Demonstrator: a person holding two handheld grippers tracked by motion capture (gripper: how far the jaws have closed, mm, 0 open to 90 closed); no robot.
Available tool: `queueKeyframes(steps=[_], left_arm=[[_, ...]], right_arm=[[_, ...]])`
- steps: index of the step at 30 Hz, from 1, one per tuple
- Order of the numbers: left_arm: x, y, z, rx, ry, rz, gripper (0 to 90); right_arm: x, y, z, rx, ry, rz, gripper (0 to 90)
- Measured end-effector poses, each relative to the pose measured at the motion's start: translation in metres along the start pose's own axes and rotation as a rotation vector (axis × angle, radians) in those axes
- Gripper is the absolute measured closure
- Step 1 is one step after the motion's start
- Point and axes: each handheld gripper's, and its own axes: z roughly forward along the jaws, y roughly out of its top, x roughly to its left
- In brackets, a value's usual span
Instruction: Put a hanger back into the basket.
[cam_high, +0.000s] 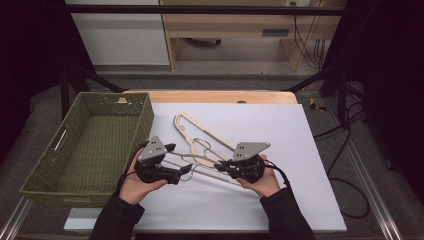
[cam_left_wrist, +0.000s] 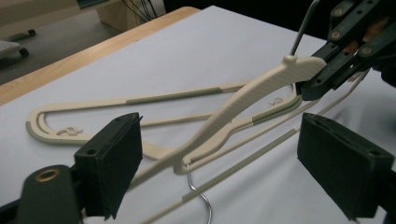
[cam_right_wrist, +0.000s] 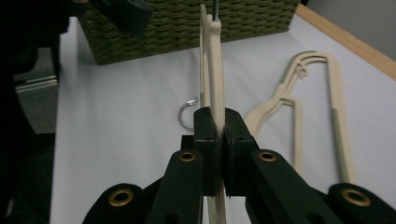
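- The right claw (cam_right_wrist: 216, 140) pinches a cream hanger (cam_right_wrist: 212, 70) (held on edge) at frame center.
- The left claw (cam_left_wrist: 219, 163) is spread wide, lower frame.

Dim room, dark edges; white table top (cam_high: 280, 130) evenly lit, soft shadows; near jaws blurred in both gripper views

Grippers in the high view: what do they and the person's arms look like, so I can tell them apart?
Both match: the left gripper and right gripper are black, each topped by a grey three-cornered plate with small dark holes. A black cable trails from each. The fingers are flat black blocks on arms with brass-coloured rivets. Dark long sleeves reach both wrists.
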Motion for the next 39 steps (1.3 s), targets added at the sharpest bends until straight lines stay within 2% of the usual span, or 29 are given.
queueKeyframes(steps=[4, 7, 11, 17, 22, 25, 30, 39], left_arm=[[-0.002, -0.003, 0.007, 0.039, -0.024, 0.032, 22.3], [-0.003, -0.005, 0.012, 0.07, -0.056, 0.049, 31.2], [-0.006, -0.006, 0.014, 0.088, -0.076, 0.079, 45.5], [-0.006, -0.007, 0.013, 0.115, -0.096, 0.085, 63.5], [-0.009, -0.007, 0.013, 0.138, -0.091, 0.109, 67.0], [-0.012, -0.006, 0.013, 0.153, -0.093, 0.12, 70.2], [-0.018, -0.004, 0.013, 0.159, -0.104, 0.128, 76.3], [-0.024, -0.002, 0.015, 0.158, -0.146, 0.096, 81.7]], right_arm=[[0.004, 0.002, 0.002, 0.001, 0.045, -0.004, 86.6], [0.006, 0.002, 0.003, 0.005, 0.069, -0.009, 86.6], [0.007, 0.003, 0.004, 0.022, 0.098, -0.016, 86.6], [0.007, 0.002, 0.006, 0.037, 0.125, -0.013, 86.5], [0.004, 0.0, 0.006, 0.038, 0.138, -0.005, 86.1], [0.003, -0.001, 0.005, 0.031, 0.132, 0.004, 84.6], [0.0, -0.002, 0.001, 0.024, 0.077, 0.003, 80.4], [-0.002, -0.003, -0.001, 0.008, -0.02, 0.0, 70.3]])
